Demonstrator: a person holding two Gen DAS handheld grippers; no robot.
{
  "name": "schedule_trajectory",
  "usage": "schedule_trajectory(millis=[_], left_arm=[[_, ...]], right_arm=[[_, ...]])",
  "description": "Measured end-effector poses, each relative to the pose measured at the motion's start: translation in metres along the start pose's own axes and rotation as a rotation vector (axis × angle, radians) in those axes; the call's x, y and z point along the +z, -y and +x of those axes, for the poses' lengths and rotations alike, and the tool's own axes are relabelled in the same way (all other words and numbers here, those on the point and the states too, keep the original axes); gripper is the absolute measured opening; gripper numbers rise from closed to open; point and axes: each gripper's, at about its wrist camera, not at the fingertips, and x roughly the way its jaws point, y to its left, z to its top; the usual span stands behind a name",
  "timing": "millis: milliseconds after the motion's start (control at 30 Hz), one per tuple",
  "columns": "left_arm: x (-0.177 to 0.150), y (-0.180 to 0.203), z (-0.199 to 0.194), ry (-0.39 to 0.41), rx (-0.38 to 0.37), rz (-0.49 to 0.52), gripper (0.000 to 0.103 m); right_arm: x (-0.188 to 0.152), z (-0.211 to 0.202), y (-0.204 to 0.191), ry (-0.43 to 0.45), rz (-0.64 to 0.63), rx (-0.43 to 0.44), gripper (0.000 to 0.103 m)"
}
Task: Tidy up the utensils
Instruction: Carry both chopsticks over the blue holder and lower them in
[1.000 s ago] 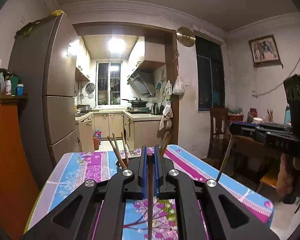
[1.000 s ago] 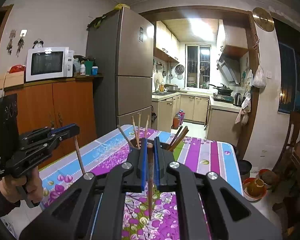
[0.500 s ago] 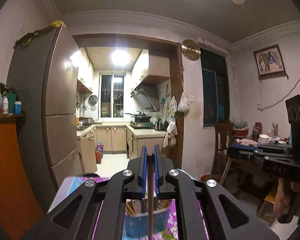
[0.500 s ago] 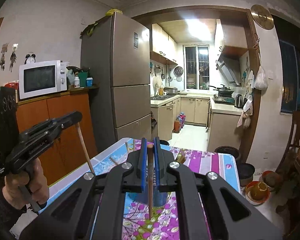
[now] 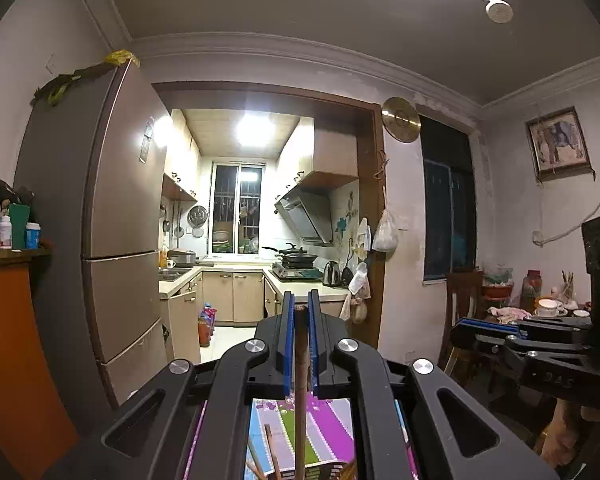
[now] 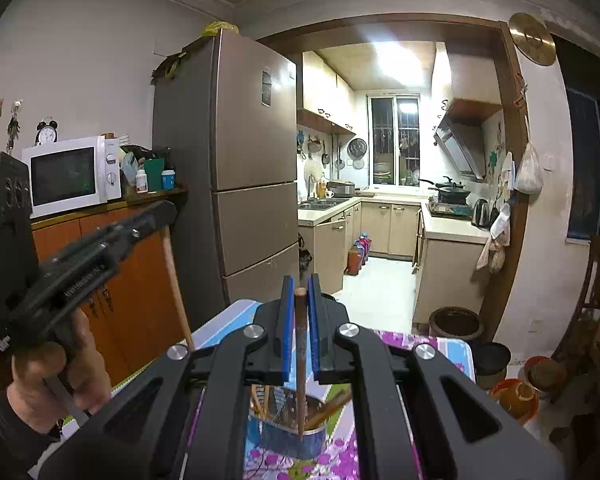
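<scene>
Whereas a second earlier both cameras looked across the flowered tablecloth at chopsticks fanning up from the holder, both now sit higher, so the cloth has sunk to the bottom edge of each view. The left gripper (image 5: 299, 350) stays clamped on a brown wooden chopstick (image 5: 300, 408) that hangs straight down between its blue pads. Below it only a patch of the purple, green and blue flowered tablecloth (image 5: 324, 420) shows, with a few stick ends at the lower edge.

The right gripper (image 6: 300, 332) is likewise closed on a second brown wooden chopstick (image 6: 301, 376), held upright, its lower tip hanging over the open mouth of the blue cylindrical utensil holder (image 6: 286, 440). That holder stands on the tablecloth and contains several wooden sticks leaning against its rim.

Seen from the right wrist camera, the person's left hand (image 6: 56, 376) grips its tool at the left, the chopstick slanting down from it.

Beyond the table stand the tall brown refrigerator (image 6: 240, 168), the white microwave oven (image 6: 72, 176) on an orange cabinet, and the lit kitchen.
</scene>
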Motion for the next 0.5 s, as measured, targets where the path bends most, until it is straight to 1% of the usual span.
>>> schedule_trajectory(millis=[67,200,500], left_arm=[[0.000,-0.004,0.012,-0.001,0.005,-0.008,0.008],[-0.008,-0.012,0.034,-0.013,0.011,-0.023,0.008],[-0.034,-0.030,0.067,-0.040,0.027,-0.049,0.008]], right_arm=[[0.007,0.010,0.002,0.001,0.001,0.006,0.005],[0.011,0.029,0.004,-0.010,0.000,0.009,0.005],[-0.006,0.062,0.016,-0.053,0.036,0.029,0.005]])
